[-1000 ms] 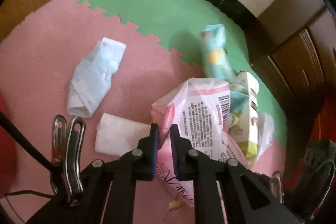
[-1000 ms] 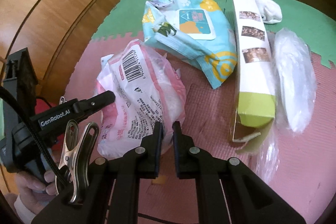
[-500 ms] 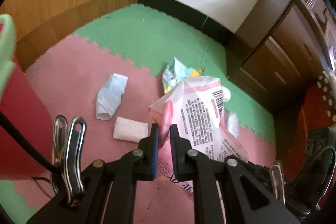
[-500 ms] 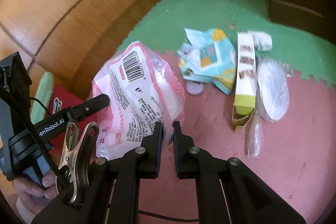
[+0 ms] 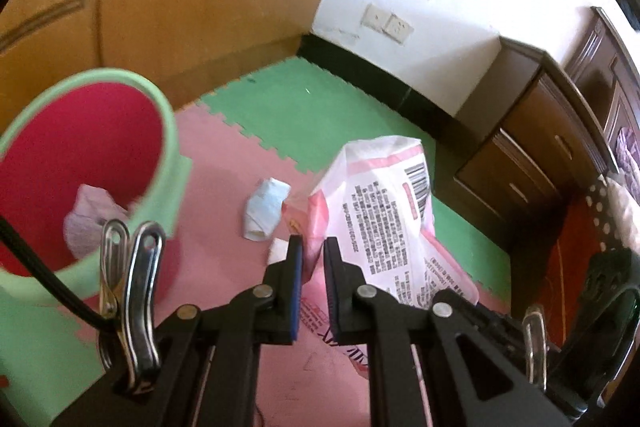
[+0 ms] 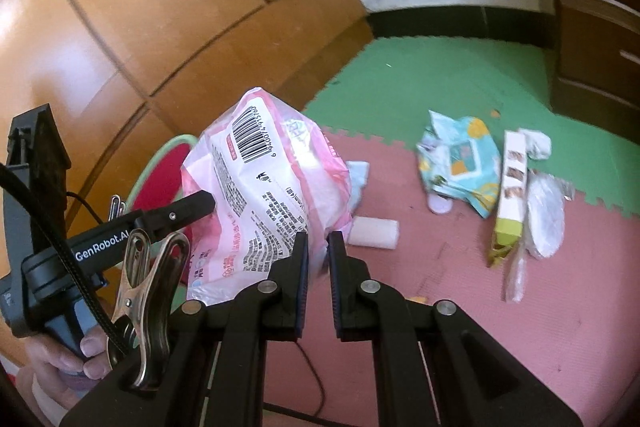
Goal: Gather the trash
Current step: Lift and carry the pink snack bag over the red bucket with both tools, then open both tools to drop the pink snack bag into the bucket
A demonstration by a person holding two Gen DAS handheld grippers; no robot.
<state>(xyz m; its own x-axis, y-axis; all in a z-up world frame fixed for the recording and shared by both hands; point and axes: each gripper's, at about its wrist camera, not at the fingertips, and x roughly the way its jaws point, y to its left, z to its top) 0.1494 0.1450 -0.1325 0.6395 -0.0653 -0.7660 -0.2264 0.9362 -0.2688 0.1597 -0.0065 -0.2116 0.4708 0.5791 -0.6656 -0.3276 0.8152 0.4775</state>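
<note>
A pink-and-white plastic bag (image 5: 384, 211) with a barcode hangs above the foam floor mat, held from two sides. My left gripper (image 5: 313, 251) is shut on its pink left edge. My right gripper (image 6: 318, 247) is shut on a thin fold at the lower right of the bag (image 6: 264, 195). In the right wrist view the left gripper (image 6: 196, 203) reaches in from the left, with a hand on its handle. A green-rimmed bin (image 5: 168, 155) with a red inside stands to the left, a crumpled paper (image 5: 92, 219) in it.
On the mat lie a blue face mask (image 5: 266, 207), a white tissue pad (image 6: 374, 233), a blue wipes pack (image 6: 460, 163), a tall narrow box (image 6: 510, 187) and a clear wrapper (image 6: 544, 219). Dark wooden drawers (image 5: 540, 155) stand at the right, wood panelling behind the bin.
Both grippers have risen with the bag still held, so the litter on the floor looks smaller. The green bin has come into view at the left.
</note>
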